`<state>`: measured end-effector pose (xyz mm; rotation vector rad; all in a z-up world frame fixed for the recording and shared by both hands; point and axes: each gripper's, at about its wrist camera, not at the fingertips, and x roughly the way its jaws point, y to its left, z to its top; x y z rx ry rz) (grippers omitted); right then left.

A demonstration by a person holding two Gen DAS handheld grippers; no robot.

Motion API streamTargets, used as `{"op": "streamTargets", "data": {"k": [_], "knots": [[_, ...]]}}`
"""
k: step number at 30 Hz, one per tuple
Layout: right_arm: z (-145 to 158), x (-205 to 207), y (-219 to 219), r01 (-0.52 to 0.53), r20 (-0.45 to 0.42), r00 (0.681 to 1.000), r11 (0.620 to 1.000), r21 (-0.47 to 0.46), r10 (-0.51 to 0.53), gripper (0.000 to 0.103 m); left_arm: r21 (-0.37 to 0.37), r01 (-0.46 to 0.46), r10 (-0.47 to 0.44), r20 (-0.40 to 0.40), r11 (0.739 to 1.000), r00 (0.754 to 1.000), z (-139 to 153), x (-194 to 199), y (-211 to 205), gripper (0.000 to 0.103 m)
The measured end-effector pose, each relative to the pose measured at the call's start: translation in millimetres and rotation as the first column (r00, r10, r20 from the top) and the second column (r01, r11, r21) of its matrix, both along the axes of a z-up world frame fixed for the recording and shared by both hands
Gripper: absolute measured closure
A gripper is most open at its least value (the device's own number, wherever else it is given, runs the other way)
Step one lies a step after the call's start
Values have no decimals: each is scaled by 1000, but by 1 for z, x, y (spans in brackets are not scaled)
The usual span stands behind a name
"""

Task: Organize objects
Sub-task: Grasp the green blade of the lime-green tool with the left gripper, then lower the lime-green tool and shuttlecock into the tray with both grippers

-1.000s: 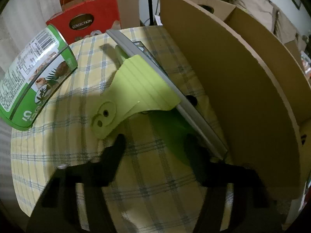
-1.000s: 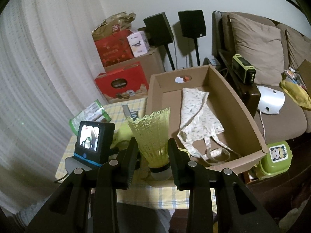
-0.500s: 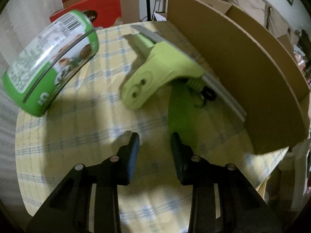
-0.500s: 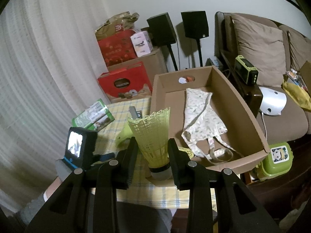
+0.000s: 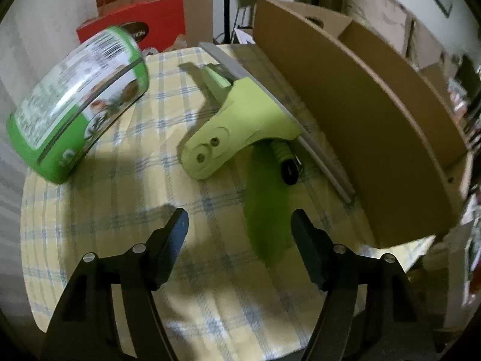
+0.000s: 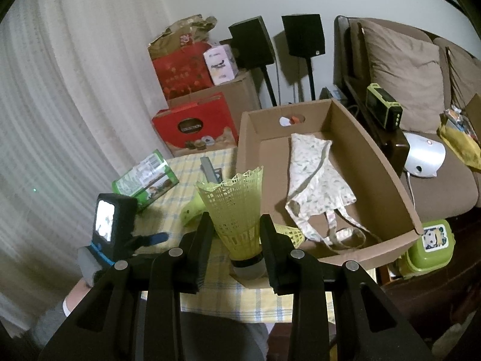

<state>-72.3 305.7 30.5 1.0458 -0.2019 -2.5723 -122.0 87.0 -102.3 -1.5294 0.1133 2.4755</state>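
1. The left gripper point(image 5: 239, 224) is hanging over the yellow plaid tablecloth point(image 5: 126, 210) with its jaws spread and nothing between them – they've just been opening back up after pinching narrower a moment ago.
2. Compared with a second ago it's sitting further back from the lime-green plastic squeegee with the grey blade point(image 5: 240, 123), which is now lying well ahead of the fingertips, its translucent green handle point(image 5: 264, 210) running back toward the right-hand finger.
3. The green snack packet point(image 5: 75, 108) is lying ahead and off to the left; the brown cardboard box point(image 5: 375, 114) is walling off the right side.
4. The right gripper point(image 6: 236, 240) is clamping a yellow mesh shuttlecock point(image 6: 236, 207) – same grip, same spot as before. The box's open inside, with a leaf-print cloth bag point(image 6: 315, 180) in it, is sitting just ahead and to the right.
5. My read: the left looks like it's lining up a squeegee grab, while the shuttlecock is waiting to go in the box.
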Motion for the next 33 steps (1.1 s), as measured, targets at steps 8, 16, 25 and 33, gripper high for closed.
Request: {"op": "streamTargets", "data": {"k": [8,16,25,33], "knots": [[0,0,5,9,2,1000,1000,0,-9,72,-46,21,-22,-17,999,1000,-19,-13,34,52],[-1,-1,6,3,6,1000,1000,-8,-3,72,-12,35,-35,9,999,999,-14,-1,18,72],[-2,-1,3,3,6,1000,1000,-8,-3,72,109,29,-32,19,994,999,6,15,-16,72],[-1,-2,5,16,5,1000,1000,-13,-16,72,184,48,-41,-40,982,998,42,22,-22,72]]}}
